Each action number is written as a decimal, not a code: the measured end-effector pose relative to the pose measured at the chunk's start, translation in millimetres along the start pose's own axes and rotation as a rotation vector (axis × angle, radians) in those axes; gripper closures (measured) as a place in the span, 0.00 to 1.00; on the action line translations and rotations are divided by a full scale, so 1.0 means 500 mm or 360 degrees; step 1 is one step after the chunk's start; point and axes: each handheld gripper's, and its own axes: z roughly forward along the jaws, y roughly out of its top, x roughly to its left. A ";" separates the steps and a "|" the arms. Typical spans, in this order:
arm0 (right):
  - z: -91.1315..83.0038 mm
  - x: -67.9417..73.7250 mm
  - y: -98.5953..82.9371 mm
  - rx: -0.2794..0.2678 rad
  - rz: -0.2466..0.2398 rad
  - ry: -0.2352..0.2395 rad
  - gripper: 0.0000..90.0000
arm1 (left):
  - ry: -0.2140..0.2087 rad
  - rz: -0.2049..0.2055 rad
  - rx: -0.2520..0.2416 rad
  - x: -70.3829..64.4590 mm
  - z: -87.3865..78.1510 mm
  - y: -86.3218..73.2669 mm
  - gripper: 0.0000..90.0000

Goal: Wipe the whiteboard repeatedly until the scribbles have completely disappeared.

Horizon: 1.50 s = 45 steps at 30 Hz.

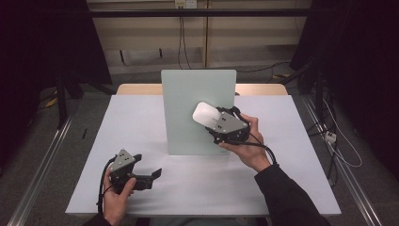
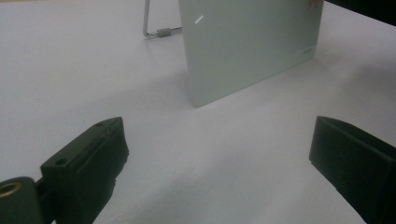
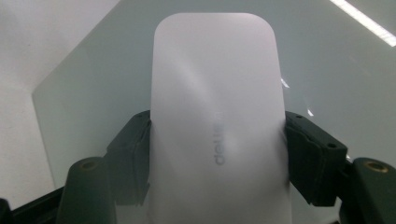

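Observation:
A pale green glass board [image 1: 188,94] stands upright in the middle of the white table [image 1: 136,122]. My right gripper [image 1: 214,123] is shut on a white rounded eraser [image 1: 205,114] and holds its flat face against the board's front, right of centre. In the right gripper view the eraser [image 3: 217,70] sits clamped between both jaws of that gripper [image 3: 217,154], with the board [image 3: 327,70] behind it. My left gripper [image 1: 147,165] rests low at the table's front left, open and holding nothing. In the left gripper view its jaws [image 2: 217,154] stand wide apart, facing the board [image 2: 247,46].
A metal wire stand [image 2: 154,32] props the board from behind. A wooden strip [image 1: 136,89] runs along the table's far edge. Dark frames, rails and cables surround the table on the floor.

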 end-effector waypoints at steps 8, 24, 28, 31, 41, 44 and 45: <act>-0.016 -0.047 0.019 -0.0009 0.0010 -0.0080 0.35 | -0.0002 0.0014 -0.0005 -0.003 -0.001 0.002 0.05; -0.005 0.000 -0.010 -0.0002 0.0006 -0.0028 0.35 | -0.0001 0.0013 0.0002 -0.004 0.000 0.001 0.05; 0.004 0.034 -0.027 0.0030 -0.0026 0.0034 0.35 | -0.0002 0.0020 0.0002 -0.003 0.000 0.001 0.05; 0.009 0.057 -0.037 0.0064 -0.0057 0.0084 0.35 | -0.0003 0.0013 0.0002 -0.003 0.001 0.001 0.05; 0.011 0.067 -0.040 0.0077 -0.0099 0.0083 0.35 | -0.0002 0.0017 0.0005 -0.003 0.002 0.000 0.05; 0.004 0.045 -0.031 0.0055 -0.0079 0.0032 0.35 | -0.0007 0.0026 0.0011 -0.004 0.002 0.001 0.05; 0.002 0.038 -0.027 0.0045 -0.0073 0.0009 0.35 | -0.0004 0.0025 0.0007 -0.003 0.002 0.001 0.05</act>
